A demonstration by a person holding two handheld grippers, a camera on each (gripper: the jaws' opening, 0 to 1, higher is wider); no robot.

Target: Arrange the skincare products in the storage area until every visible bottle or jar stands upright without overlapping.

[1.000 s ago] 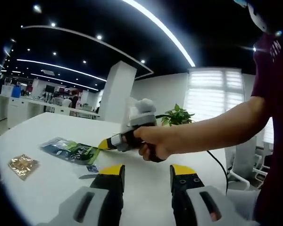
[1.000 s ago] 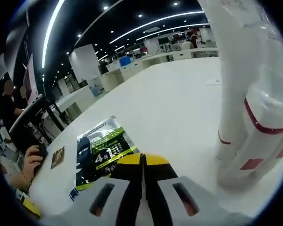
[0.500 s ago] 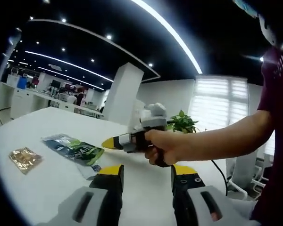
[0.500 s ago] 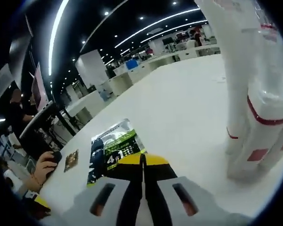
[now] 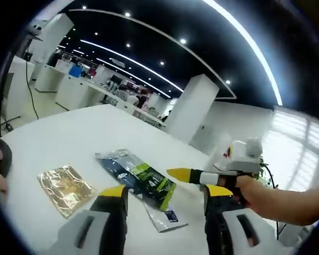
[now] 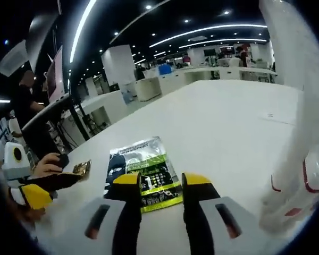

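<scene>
Both grippers' fingers (image 5: 115,197) (image 6: 128,186) spread apart, holding nothing, above the green sachet (image 6: 143,172) on the white surface (image 6: 212,127)

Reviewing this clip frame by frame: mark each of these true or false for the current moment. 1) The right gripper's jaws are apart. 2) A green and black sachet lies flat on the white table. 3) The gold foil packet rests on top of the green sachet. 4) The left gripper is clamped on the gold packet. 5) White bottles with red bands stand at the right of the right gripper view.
1) True: the right gripper has its jaws apart.
2) True: the green and black sachet lies flat on the white table.
3) False: the gold foil packet lies beside the sachet, apart from it.
4) False: the left gripper is open and holds nothing.
5) True: the white bottles stand upright there.
</scene>
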